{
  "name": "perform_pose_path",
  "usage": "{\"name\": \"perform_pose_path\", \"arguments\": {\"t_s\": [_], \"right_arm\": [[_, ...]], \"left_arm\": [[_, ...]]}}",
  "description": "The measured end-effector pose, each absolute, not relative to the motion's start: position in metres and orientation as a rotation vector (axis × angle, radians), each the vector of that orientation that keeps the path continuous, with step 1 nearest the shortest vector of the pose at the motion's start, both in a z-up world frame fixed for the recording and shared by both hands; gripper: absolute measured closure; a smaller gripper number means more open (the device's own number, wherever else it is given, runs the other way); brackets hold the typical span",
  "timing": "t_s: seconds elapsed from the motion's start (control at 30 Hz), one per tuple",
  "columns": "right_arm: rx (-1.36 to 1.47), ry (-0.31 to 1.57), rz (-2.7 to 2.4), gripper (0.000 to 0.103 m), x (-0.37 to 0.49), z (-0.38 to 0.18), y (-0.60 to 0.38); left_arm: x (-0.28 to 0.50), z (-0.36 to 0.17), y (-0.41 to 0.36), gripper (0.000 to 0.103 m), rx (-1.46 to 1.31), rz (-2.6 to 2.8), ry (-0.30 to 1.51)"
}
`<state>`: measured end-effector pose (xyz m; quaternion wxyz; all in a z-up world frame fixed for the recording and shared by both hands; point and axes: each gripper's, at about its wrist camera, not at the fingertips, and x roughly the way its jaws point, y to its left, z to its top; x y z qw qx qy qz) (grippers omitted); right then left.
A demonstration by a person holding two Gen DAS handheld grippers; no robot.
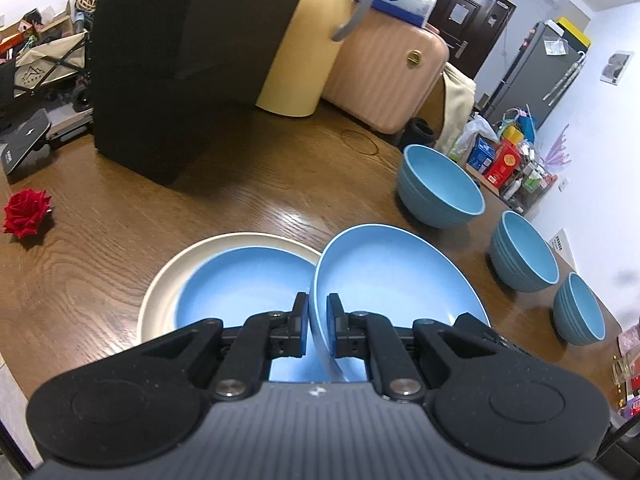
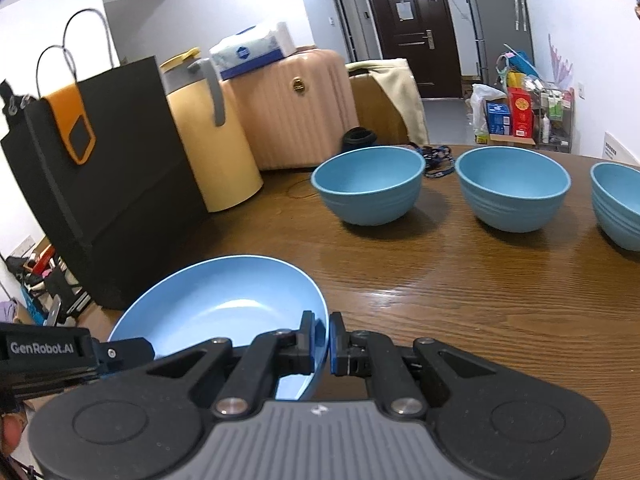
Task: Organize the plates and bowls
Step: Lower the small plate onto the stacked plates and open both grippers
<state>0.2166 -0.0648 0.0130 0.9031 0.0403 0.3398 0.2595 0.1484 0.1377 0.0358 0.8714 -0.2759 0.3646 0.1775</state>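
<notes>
Far left of the left gripper's fingers a red rose [image 1: 27, 213] lies on the wooden table [image 1: 248, 192]. Ahead of them stand a black paper bag [image 1: 172, 60] and a cream bin [image 1: 300, 52]. Just beyond the left finger, a blue plate [image 1: 240, 284] rests inside a cream plate [image 1: 160, 292]. The left gripper [image 1: 318, 320] is clamped on the near rim of a second, tilted blue plate [image 1: 396, 276]. In the right wrist view the right gripper [image 2: 320, 340] pinches the same plate's opposite rim, so the plate [image 2: 224, 300] spreads left of its fingers. Ahead and to the right, three blue bowls [image 2: 370, 184] [image 2: 514, 188] [image 2: 618, 204] stand in a row, apart from each other.
</notes>
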Motion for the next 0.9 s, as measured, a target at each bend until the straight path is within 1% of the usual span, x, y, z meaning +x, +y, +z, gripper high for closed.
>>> {"name": "perform_pose_path", "arguments": {"t_s": [0.5,0.9], "right_arm": [[0.014,0.721,0.570,0.096,0.206,-0.003,-0.015],[-0.045,0.715,0.573,0.096,0.199,-0.016,0.007]], "left_arm": [[0.132,0.014,0.174,0.093,-0.568,0.416,0.764],[0.132,0.000,0.177,0.094,-0.467,0.442,0.770]]}}
